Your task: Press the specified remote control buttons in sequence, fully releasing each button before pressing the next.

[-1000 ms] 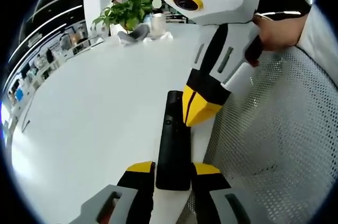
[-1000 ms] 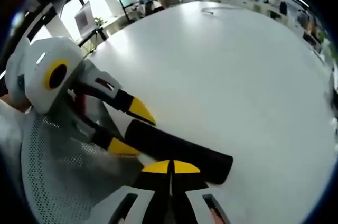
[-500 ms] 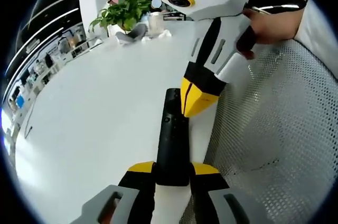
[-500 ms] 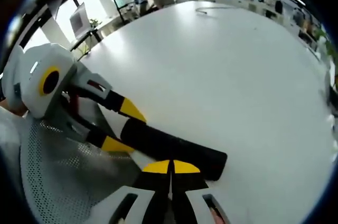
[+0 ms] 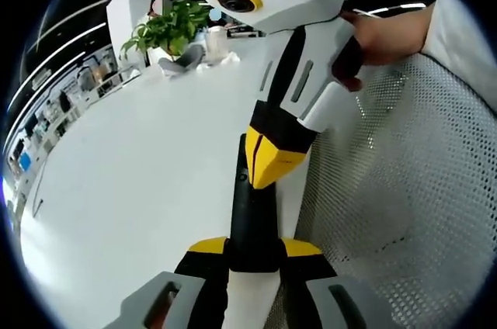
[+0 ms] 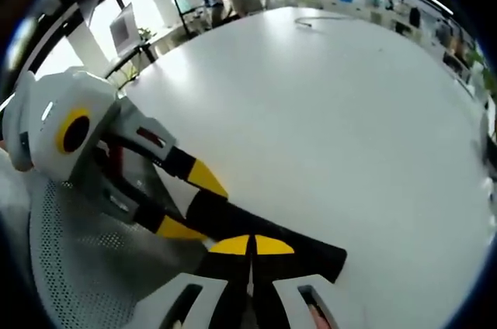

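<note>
- The remote [image 5: 252, 220] is clamped by the left gripper [image 5: 255, 247], its long axis running straight ahead over the desk [image 5: 140, 174].
- The right gripper [image 5: 268, 170], jaws closed and empty, is poised tip-down on the remote's far end.

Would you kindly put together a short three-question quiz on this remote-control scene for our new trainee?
1. True or false: the left claw is open and empty.
2. Which best describes the right claw? A) wide open, far above the table; B) jaws together, tips down at the black remote control; C) shut on the potted plant.
3. Fill in: the remote control lies near the edge of the white ____, beside a white perforated mesh surface.

Key
1. False: its jaws are shut on the near end of the remote control.
2. B, though whether the tips actually touch a button cannot be told.
3. table.
</note>
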{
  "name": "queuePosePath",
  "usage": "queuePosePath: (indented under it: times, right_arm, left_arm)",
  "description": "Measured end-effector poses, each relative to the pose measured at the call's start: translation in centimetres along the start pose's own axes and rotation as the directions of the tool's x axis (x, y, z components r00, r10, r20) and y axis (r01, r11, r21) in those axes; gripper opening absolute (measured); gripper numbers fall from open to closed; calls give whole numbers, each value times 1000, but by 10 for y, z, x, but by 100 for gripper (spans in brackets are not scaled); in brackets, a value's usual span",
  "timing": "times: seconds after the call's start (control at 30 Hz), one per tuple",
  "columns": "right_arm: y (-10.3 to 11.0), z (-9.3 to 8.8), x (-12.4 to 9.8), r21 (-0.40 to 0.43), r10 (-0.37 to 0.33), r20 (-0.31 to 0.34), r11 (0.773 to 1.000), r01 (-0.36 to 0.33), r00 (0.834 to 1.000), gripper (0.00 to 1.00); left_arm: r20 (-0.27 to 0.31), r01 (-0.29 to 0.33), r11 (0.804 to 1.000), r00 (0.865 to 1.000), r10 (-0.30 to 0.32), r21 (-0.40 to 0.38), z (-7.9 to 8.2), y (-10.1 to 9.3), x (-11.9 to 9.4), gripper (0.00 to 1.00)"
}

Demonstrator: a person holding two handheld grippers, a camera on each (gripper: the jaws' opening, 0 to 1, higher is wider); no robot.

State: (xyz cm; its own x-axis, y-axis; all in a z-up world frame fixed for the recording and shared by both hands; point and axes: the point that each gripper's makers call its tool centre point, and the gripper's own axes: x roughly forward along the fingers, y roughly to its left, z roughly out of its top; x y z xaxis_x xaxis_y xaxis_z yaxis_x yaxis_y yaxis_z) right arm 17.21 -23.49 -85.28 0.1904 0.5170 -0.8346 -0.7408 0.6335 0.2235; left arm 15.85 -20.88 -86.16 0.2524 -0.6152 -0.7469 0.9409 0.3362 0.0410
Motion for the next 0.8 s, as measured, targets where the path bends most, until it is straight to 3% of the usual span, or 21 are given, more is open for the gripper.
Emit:
queuePosePath:
  times: [0.8]
  right_arm:
    - [1,2,1,-16,5,10,1000,-4,1000,0]
  left_arm:
    - [30,13,999,999,-12,-41,1,0,1,25]
